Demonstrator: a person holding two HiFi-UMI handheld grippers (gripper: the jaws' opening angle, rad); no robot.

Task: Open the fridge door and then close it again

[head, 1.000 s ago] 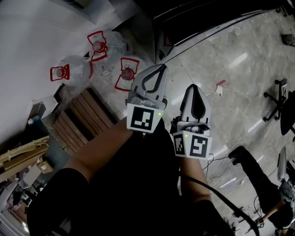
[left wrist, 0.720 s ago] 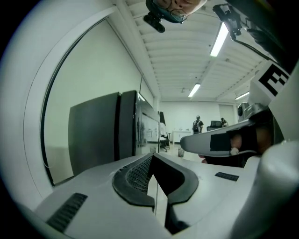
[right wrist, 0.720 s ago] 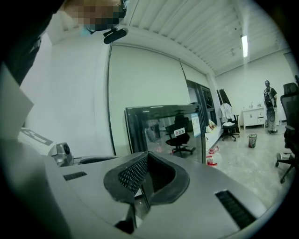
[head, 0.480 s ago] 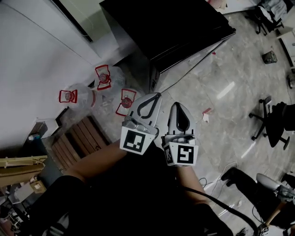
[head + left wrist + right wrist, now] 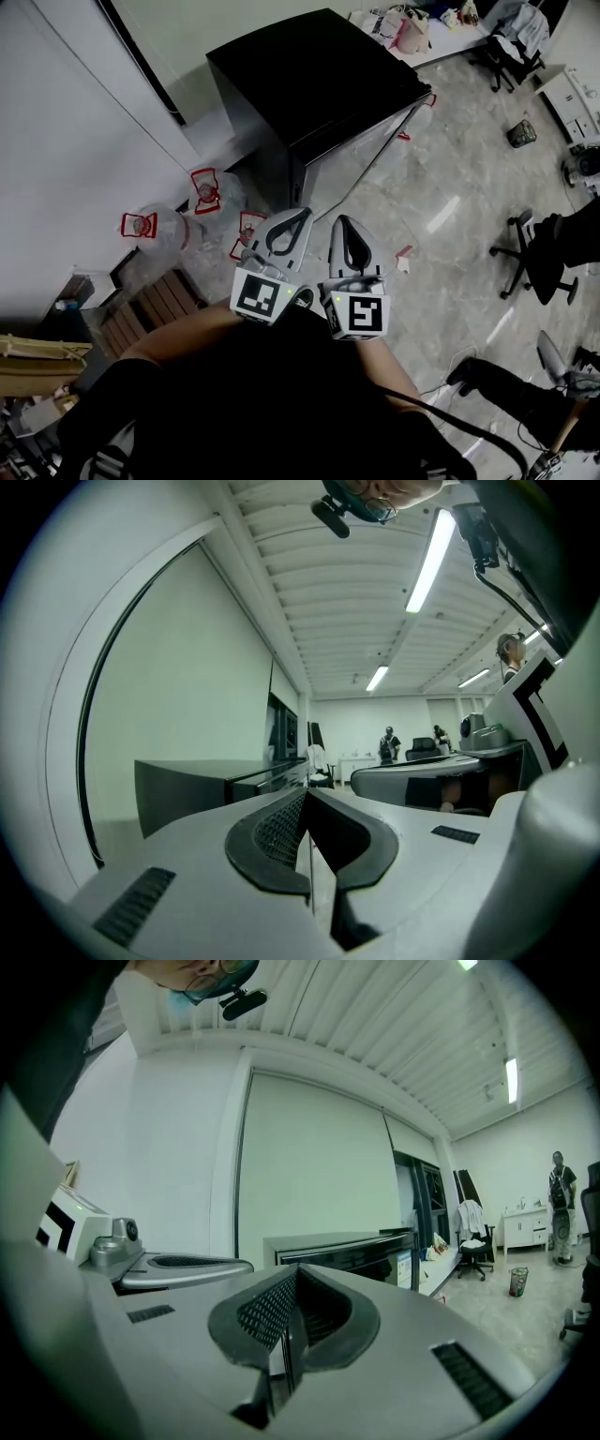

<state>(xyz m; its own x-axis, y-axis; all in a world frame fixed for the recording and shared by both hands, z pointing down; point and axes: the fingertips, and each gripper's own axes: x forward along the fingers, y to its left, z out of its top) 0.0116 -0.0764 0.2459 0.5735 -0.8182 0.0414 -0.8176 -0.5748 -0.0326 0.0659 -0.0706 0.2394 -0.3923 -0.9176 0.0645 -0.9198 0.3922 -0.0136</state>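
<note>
The fridge (image 5: pixel 309 75) is a low black cabinet against the white wall, ahead of me in the head view, with its door shut as far as I can see. Both grippers are held side by side near my body, well short of it. My left gripper (image 5: pixel 300 214) is shut with nothing between its jaws, and so is my right gripper (image 5: pixel 340 221). In the left gripper view the shut jaws (image 5: pixel 306 793) point past the fridge (image 5: pixel 187 794). In the right gripper view the closed tips (image 5: pixel 295 1271) face the fridge (image 5: pixel 347 1246), still some way off.
Water bottles with red handles (image 5: pixel 141 225) lie on the floor left of the fridge, beside a wooden pallet (image 5: pixel 150 305). A black office chair (image 5: pixel 534 253) stands to the right. A cluttered white desk (image 5: pixel 422 28) is behind the fridge. People (image 5: pixel 388 744) stand far off.
The head view has lifted, bringing the whole fridge top into sight. Both grippers have drawn closer together and stay shut.
</note>
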